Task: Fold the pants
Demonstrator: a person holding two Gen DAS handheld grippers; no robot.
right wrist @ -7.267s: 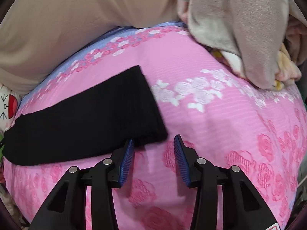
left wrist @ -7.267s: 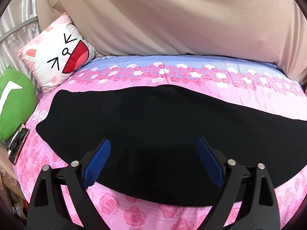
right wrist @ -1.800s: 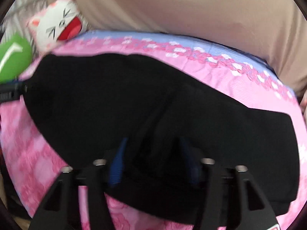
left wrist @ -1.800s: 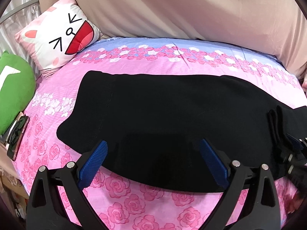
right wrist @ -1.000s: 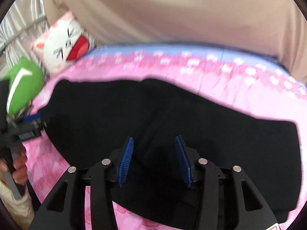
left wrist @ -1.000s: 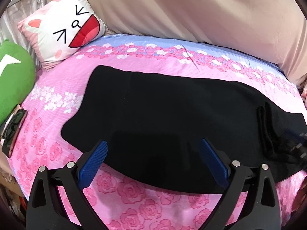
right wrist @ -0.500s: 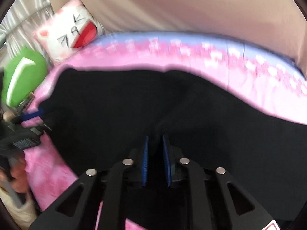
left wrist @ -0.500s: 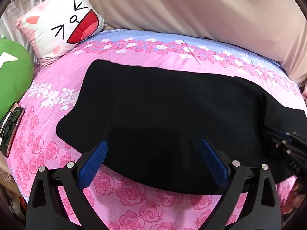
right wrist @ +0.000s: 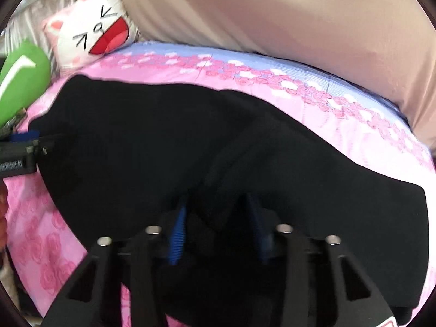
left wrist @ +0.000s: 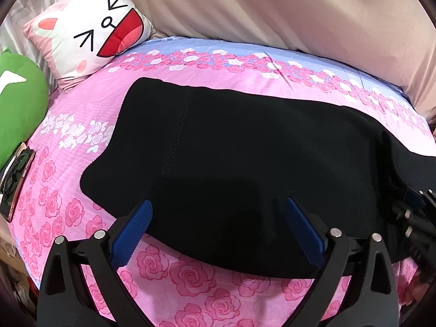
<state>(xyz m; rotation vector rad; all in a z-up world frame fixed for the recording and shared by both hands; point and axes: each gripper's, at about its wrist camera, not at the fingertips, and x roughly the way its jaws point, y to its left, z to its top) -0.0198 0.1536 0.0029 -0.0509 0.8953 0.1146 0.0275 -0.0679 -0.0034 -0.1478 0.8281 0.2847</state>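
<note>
Right up close, the right gripper has a bunched fold of the black pants between its blue pads, jaws closing in on the cloth, pressed into it from both sides. The left gripper hangs over the near hem with its fingers spread wide apart, nothing between them but the fabric lying flat beneath. The black pants stretch sideways across the pink rose-print bedsheet, a stitched seam running down the left portion, and the right gripper's dark frame shows at the far right edge of the left wrist view, buried in the garment there. Beyond the pants, the sheet turns to a band of white and pink flowers on pale blue. At the far left sit a green plush cushion and a white cat-face pillow, with a beige blanket heaped along the back.
</note>
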